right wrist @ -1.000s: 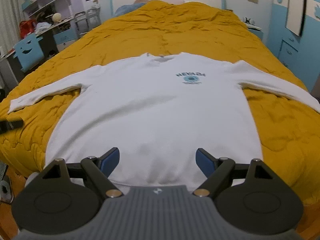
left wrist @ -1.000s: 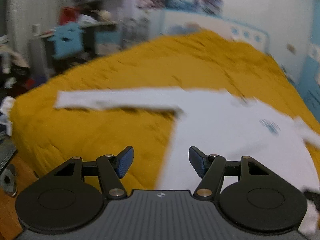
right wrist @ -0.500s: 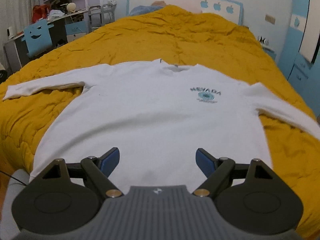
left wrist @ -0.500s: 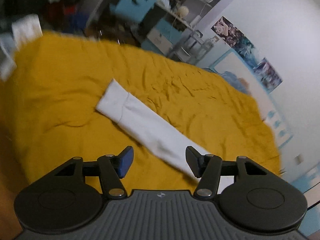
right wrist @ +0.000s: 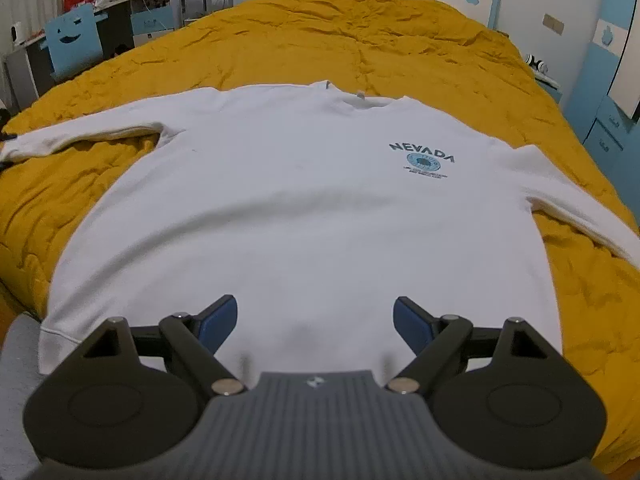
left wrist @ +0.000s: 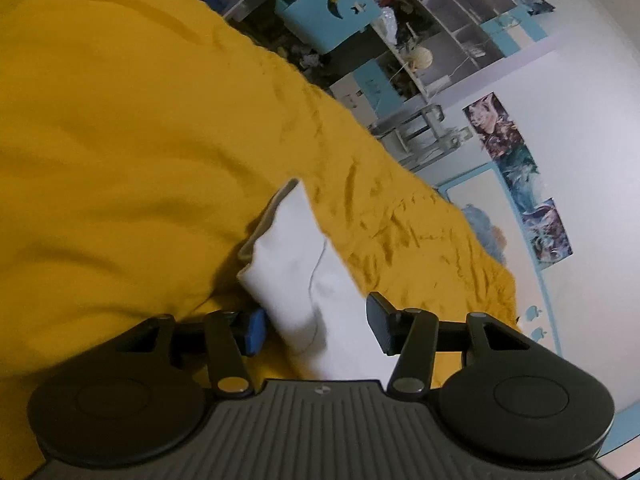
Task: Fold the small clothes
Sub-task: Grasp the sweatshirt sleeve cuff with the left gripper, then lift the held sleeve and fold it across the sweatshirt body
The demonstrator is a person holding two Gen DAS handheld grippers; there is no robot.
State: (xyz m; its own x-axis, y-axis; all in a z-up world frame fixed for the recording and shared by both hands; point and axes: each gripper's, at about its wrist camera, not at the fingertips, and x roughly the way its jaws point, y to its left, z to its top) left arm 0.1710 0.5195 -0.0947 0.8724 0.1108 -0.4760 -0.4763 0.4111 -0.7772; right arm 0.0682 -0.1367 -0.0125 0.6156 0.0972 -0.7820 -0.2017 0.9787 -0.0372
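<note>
Fingers (left wrist: pixel 256 330) of the left gripper (left wrist: pixel 316 326) standing apart on either side of the sleeve cuff (left wrist: pixel 288 248), having just been closing, pads not yet pressing the cloth; nothing gripped so far. Probably placed there to lift the sleeve and carry it over the body as a first fold. Rolled sideways, judging by the tilted room, so one pad sits low against the yellow bedspread (left wrist: pixel 120 140) and can slide under the cuff. Over to the right, the right gripper (right wrist: pixel 316 322) wide open and empty, hanging above the hem of the white sweatshirt (right wrist: pixel 304 208), perhaps to pin it while the sleeve moves. Sweatshirt spread flat, front up, on the bed, both sleeves out, not yet folded. No containers on the bed; shelves (left wrist: pixel 452 36) behind the blue chair (left wrist: pixel 332 12) hold clutter, a ball of yarn among it.
</note>
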